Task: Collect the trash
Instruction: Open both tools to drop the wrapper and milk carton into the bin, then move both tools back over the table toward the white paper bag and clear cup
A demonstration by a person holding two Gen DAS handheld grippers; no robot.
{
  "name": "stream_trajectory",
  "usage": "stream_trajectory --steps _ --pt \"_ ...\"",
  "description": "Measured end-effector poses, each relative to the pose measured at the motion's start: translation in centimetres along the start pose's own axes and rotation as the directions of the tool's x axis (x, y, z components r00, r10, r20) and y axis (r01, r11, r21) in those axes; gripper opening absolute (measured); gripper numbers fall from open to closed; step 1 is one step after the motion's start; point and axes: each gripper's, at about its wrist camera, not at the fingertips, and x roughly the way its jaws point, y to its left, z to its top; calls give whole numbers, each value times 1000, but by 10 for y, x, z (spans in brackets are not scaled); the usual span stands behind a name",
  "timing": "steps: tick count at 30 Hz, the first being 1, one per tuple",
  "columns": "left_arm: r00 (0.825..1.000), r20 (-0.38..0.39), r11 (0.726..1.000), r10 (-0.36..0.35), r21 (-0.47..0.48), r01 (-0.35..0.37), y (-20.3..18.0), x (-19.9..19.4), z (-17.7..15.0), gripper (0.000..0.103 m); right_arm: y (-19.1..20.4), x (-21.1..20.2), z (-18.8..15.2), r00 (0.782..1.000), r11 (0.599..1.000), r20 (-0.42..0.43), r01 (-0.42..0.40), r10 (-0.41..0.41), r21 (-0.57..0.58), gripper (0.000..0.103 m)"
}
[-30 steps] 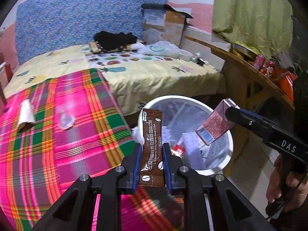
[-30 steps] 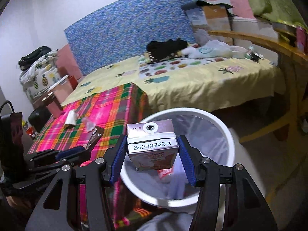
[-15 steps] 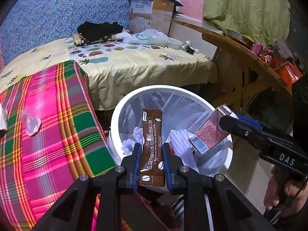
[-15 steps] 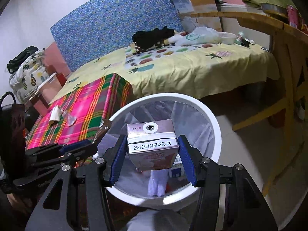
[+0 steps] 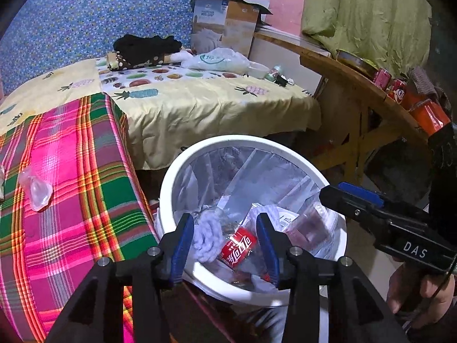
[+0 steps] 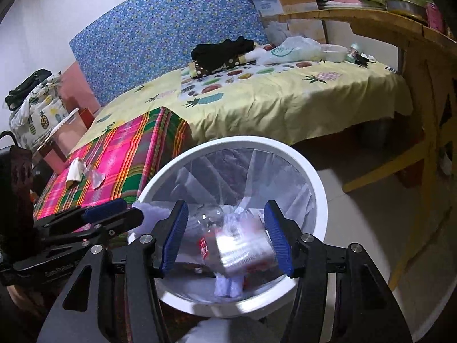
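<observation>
Both grippers hang over the white bin (image 5: 251,140) lined with a clear bag. My left gripper (image 5: 225,243) has its jaws opening and nothing between them; the brown coffee sachet is out of sight. My right gripper (image 6: 225,238) is opening too. The pink drink carton (image 6: 242,245) is a blur dropping below its pads, free of them. In the bin lie a cola bottle (image 5: 239,249), white tissue (image 5: 208,233) and the carton (image 5: 302,228). A clear plastic scrap (image 5: 37,190) and a paper roll (image 6: 73,171) lie on the plaid cloth (image 5: 71,171).
The bed with a yellow fruit-print sheet (image 5: 214,105) stands behind the bin. A wooden table (image 5: 357,85) with red cans (image 5: 397,91) is at the right. A cardboard box (image 5: 225,25) and a plastic bag (image 5: 220,60) sit at the bed's far end.
Both grippers have opened over the bin. The brown sachet has left the left jaws. The carton has slipped out of the right jaws and is falling into the bin.
</observation>
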Motion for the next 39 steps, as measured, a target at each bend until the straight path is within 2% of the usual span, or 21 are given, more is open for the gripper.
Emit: stream_trajectory --steps 12,26,33,39 --pt "998 36 997 48 -68 -45 27 -44 -13 45 20 -16 1 999 999 45 -23 24 -25 63" --pt "987 44 980 154 -136 -147 57 -89 -48 45 69 -15 -10 991 985 39 -121 127 -126 63" --pt "978 46 965 202 -182 -191 79 -108 -63 45 89 -12 -15 988 975 14 -152 156 -162 63" --pt "964 26 942 265 -221 -253 99 -119 -70 45 108 -7 -16 986 967 -8 -164 165 -197 63"
